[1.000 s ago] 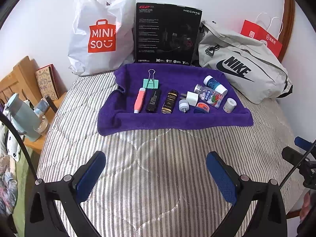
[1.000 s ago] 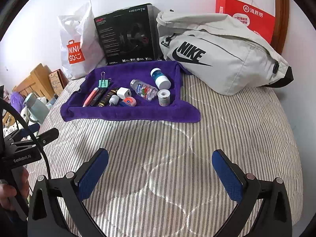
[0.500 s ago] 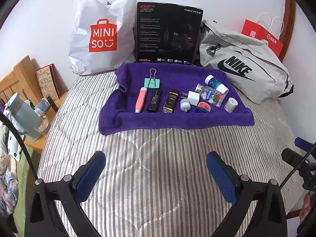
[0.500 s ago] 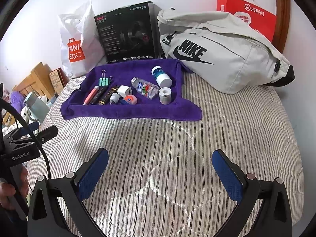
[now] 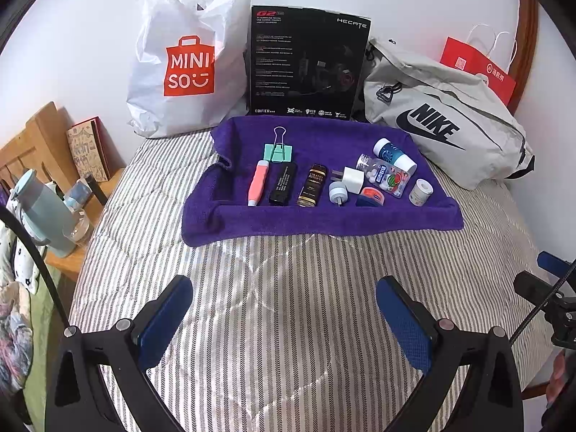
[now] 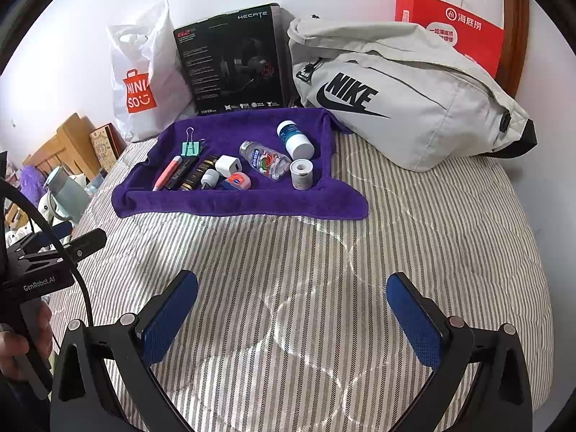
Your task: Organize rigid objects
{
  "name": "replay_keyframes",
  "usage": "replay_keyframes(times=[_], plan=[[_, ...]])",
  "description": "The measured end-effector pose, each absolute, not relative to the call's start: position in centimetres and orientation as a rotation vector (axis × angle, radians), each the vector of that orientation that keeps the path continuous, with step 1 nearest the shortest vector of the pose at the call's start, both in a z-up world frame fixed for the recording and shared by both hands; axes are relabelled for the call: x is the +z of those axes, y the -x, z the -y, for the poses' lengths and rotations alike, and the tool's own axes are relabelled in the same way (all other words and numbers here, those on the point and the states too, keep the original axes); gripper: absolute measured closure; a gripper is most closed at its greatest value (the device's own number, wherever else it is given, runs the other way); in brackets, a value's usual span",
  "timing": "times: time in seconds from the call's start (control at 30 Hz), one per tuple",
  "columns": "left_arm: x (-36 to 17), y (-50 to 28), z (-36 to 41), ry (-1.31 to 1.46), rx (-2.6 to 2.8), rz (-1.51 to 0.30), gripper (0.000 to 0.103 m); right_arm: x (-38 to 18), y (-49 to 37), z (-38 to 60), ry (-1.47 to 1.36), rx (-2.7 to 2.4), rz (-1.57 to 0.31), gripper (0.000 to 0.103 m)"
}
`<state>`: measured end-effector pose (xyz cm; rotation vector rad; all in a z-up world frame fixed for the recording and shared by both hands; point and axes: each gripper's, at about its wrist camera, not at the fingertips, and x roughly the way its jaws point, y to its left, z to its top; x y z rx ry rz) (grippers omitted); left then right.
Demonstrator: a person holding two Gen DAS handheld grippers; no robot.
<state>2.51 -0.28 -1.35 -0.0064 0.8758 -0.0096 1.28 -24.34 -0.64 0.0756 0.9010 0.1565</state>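
A purple towel (image 5: 324,219) (image 6: 230,203) lies on the striped bed and holds several small items. From the left: a green binder clip (image 5: 278,151), a pink pen (image 5: 257,181), a black stick (image 5: 283,188), a dark gold-label bottle (image 5: 312,185), a white plug (image 5: 351,179), a clear bottle (image 5: 385,174), a blue-and-white bottle (image 5: 394,154) and a white tape roll (image 5: 420,192) (image 6: 301,173). My left gripper (image 5: 284,320) and right gripper (image 6: 291,316) are both open and empty, low over the bed, well short of the towel.
Behind the towel stand a white Miniso bag (image 5: 187,57), a black Hecate box (image 5: 306,64), a grey Nike bag (image 5: 442,122) (image 6: 403,97) and a red paper bag (image 6: 450,28). A wooden nightstand with a blue bottle (image 5: 39,208) is at the left bed edge.
Both views have shifted slightly; the towel and bags sit a little higher and nearer in the frames. Nothing on the towel has moved. Both grippers stay open.
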Motion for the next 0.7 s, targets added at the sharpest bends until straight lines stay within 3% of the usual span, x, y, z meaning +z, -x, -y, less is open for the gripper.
replay_keyframes(times=[0.7], plan=[[-1.22,-2.29,0.40,0.001,-0.008,-0.876,0.000,-0.72,-1.28,24.22,-0.070,0.170,-0.908,0.000]])
